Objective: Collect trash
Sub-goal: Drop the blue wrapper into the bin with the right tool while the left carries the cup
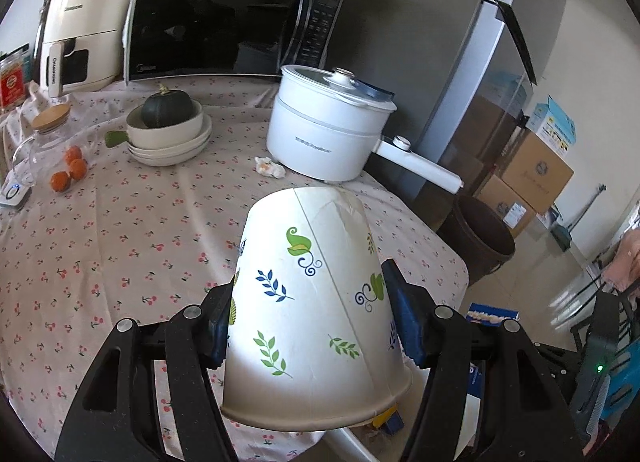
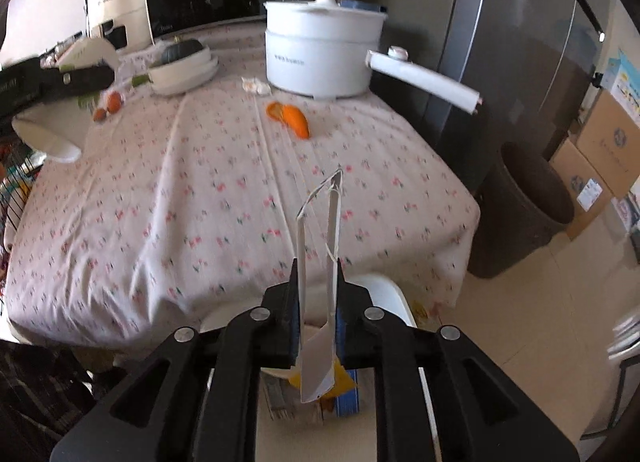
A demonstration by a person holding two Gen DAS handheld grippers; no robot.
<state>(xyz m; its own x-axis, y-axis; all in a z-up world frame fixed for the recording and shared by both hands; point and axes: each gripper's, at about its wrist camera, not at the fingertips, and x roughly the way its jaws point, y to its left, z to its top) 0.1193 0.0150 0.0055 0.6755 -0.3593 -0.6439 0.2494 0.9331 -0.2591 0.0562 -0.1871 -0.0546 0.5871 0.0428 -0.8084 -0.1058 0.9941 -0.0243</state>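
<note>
We carry trash toward the bin — left hand-held gripper clamps an upturned paper cup above the bench, right hand-held gripper pinches a flattened paper scrap.

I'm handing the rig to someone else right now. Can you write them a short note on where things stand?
Left claw: shut on the leaf-print paper cup, held upside down over the table.
Right claw: a folded white paper wrapper stands between its pads, above the table's near edge.
Still on the tablecloth: orange peel and a crumpled tissue by the white electric pot.
The dark bin stands on the floor by the table corner.
Done: cup and wrapper picked up. Left: bin both, then fetch peel and tissue.
</note>
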